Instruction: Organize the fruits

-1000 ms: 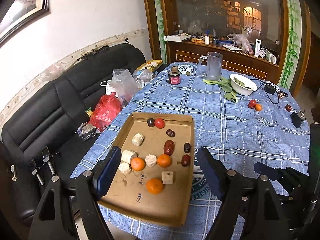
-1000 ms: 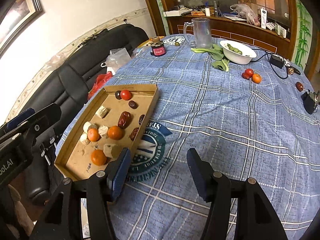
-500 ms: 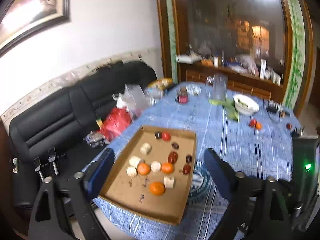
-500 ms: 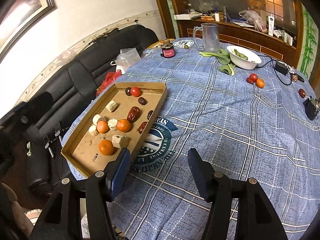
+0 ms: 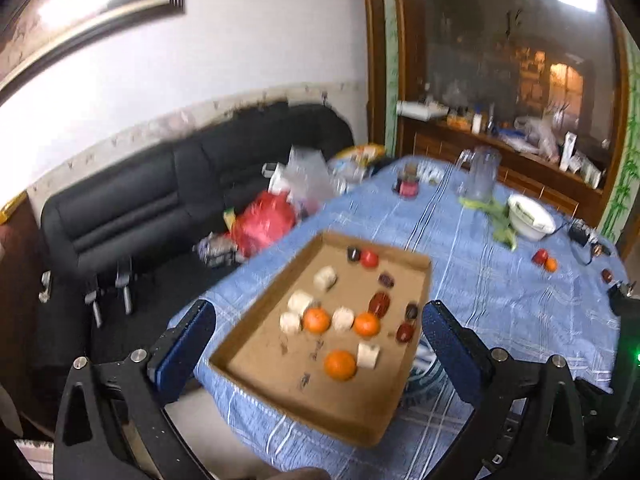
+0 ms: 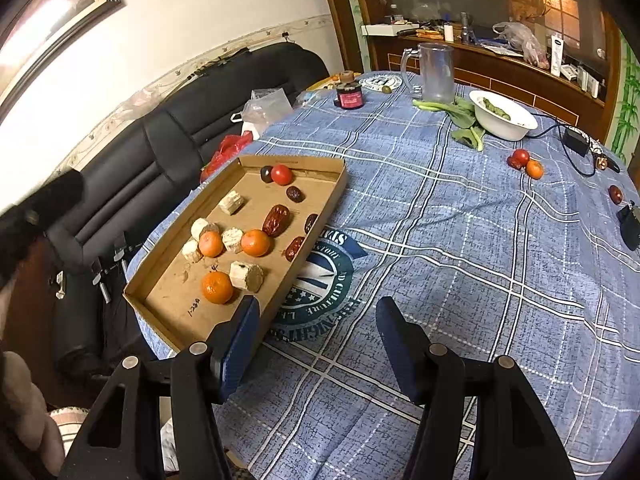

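The left hand-held gripper (image 5: pixel 316 340), jaws just opened wide and empty, hovers over the cardboard tray (image 5: pixel 256 344), seemingly above the oranges (image 5: pixel 340 365); the right hand-held gripper (image 6: pixel 316 320) stands apart, empty, beside it.

Surface: table under blue plaid cloth (image 6: pixel 460 240)
Left edge: cardboard tray (image 6: pixel 320 216)
Far end: glass pitcher (image 6: pixel 434 74), white bowl (image 6: pixel 504 120), greens (image 6: pixel 460 120), dark jar (image 6: pixel 349 96)
Right side: loose fruits (image 6: pixel 526 163)

Left wrist view blurred; sideboard clutter (image 5: pixel 520 128) unreadable.

Matt cardboard tray (image 6: pixel 320 208); seemingly woven tablecloth (image 6: pixel 460 240).
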Demonstrator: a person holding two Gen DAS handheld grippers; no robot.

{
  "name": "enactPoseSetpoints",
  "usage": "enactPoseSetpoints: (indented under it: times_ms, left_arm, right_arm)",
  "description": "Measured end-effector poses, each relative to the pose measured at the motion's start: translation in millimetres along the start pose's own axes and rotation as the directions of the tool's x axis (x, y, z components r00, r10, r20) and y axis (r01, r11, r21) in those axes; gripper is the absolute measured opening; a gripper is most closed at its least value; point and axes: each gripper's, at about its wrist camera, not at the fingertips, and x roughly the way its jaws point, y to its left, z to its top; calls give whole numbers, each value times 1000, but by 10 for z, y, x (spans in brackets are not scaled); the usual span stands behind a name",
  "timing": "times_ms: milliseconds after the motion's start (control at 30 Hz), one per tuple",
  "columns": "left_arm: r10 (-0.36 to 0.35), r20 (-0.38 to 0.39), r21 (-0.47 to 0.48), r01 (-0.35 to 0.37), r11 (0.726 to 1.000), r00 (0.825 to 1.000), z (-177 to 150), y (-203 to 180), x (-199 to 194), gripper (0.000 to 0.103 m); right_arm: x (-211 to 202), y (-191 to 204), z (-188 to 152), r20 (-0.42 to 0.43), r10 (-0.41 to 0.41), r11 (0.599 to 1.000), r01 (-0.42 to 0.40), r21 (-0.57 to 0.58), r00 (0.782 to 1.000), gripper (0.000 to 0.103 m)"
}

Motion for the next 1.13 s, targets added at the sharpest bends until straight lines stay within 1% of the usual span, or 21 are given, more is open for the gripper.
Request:
enactPoseSetpoints:
  times_ms: [100,233,500,700,933,1033,1133]
  left_arm:
    - [5,-60,20,-4,1000,998,-95,-9,157,103]
    - [2,-116,42,3,999,993,-223,-28,273,103]
    - [8,-177,60,2,998,984,-331,-5,425,103]
    - [-6,-231,58,19,998,973,-398,1,547,103]
    - [2,-267,58,14,998,964,-429,10,628,103]
    - [-6,-289,52,22,998,957,-433,17,656,103]
    - [-4,-298,66,24,998,955,-436,-17,684,103]
  right_arm:
    - [72,20,-36,-19,0,1000,0,-7,1000,66]
    - [170,42,-83,-46,0,1000,-1,-13,999,66]
    - [336,32,-133,-84,-11,1000,11,-1,996,67]
    - [400,63,-148,-96,-21,1000,19,-14,995,67]
    - [449,85,-149,-107,-21,1000,18,-25,994,67]
    - [472,93,-153,-113,-16,1000,13,-27,993,67]
    - [491,80,-154,-119,-15,1000,13,-24,993,67]
